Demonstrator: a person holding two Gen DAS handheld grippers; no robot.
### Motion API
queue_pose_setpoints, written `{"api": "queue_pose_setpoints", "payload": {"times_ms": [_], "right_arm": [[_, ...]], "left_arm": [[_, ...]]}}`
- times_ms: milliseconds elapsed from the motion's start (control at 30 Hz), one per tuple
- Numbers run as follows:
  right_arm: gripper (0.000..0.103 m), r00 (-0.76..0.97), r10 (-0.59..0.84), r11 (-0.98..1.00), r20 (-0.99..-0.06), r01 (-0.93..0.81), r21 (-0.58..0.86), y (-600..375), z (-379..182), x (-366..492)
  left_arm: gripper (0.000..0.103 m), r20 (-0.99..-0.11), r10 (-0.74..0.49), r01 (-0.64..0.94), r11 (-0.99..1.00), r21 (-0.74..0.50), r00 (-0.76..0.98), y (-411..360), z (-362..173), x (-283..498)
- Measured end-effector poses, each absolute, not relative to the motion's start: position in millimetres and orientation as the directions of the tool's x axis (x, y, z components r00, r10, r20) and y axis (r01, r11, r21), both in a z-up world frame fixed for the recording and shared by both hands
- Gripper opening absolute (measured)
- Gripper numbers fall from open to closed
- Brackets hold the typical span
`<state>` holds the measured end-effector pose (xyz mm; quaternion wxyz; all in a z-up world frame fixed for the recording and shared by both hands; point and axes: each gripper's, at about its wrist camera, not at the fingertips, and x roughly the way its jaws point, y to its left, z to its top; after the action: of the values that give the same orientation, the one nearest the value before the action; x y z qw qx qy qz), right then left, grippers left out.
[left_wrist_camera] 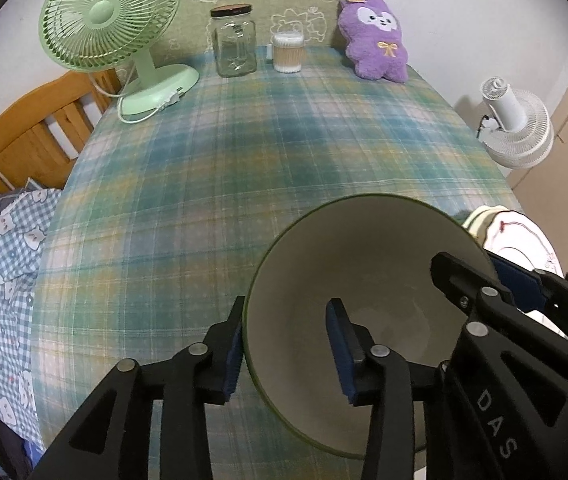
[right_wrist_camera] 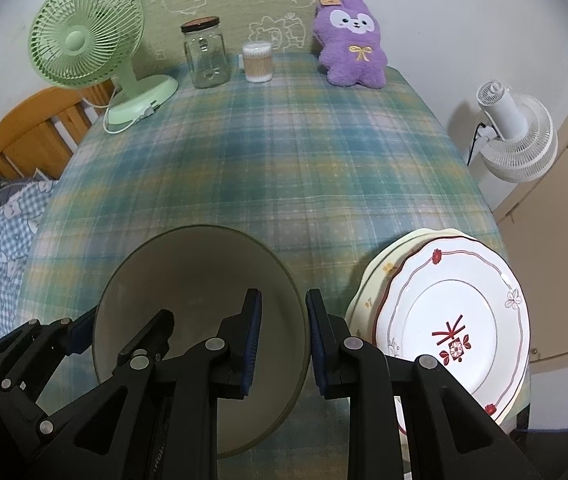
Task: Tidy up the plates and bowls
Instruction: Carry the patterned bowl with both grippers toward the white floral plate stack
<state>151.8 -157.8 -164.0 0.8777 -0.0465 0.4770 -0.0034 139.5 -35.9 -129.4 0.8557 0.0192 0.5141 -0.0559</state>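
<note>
Two grippers of mine are at one bowl, a cream bowl with a dark green rim that sits near the front of the desk on its blue-green plaid cloth. My left gripper straddles the bowl's left wall, one blue-padded finger outside and the other inside; the fingers stand apart, and the inner one is clear of the wall, so there is no clamp here. My right gripper straddles the opposite wall in the same way, one pad inside the bowl and one outside, with a visible gap on either side of the rim; these fingers are apart too. In the right wrist view the bowl looks tipped, its mouth facing me.

Just to the right of the bowl lies a stack of plates: a white scalloped plate with a red rim line and a red flower motif on top, a cream plate with small yellow marks under it. The stack reaches the desk's right edge.

Along the far edge stand a green fan, a clear glass jar with a dark lid, a tub of cotton swabs and a purple plush toy. A white fan stands beyond the desk on the right, and a wooden bed frame with checked bedding lies to the left.
</note>
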Motion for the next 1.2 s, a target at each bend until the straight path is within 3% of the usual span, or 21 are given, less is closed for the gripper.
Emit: {"api": "queue_pose_setpoints", "payload": {"times_ms": [67,167,267,433,1200], "right_arm": [[0.026,0.548,-0.045,0.996,-0.835,-0.04,-0.08,-158,-161,150],[0.033,0.556,-0.044,0.996,-0.83,-0.039,-0.079,-158,-154,147],[0.046,0.578,-0.048,0.996,-0.815,-0.029,-0.08,-157,-144,143],[0.049,0.592,-0.027,0.997,-0.806,-0.042,-0.064,-156,-132,138],[0.06,0.583,0.001,0.997,-0.812,-0.059,-0.042,-163,-154,145]], "left_arm": [[0.055,-0.873,-0.076,0.13,0.991,-0.015,0.481,-38,-124,137],[0.065,-0.86,-0.077,0.14,0.99,-0.007,0.504,-39,-115,134],[0.069,-0.852,-0.091,0.142,0.99,-0.019,0.516,-39,-106,132],[0.08,-0.842,-0.1,0.143,0.989,-0.027,0.53,-37,-94,129],[0.08,-0.85,-0.077,0.052,0.997,-0.059,0.521,-31,-123,132]]}}
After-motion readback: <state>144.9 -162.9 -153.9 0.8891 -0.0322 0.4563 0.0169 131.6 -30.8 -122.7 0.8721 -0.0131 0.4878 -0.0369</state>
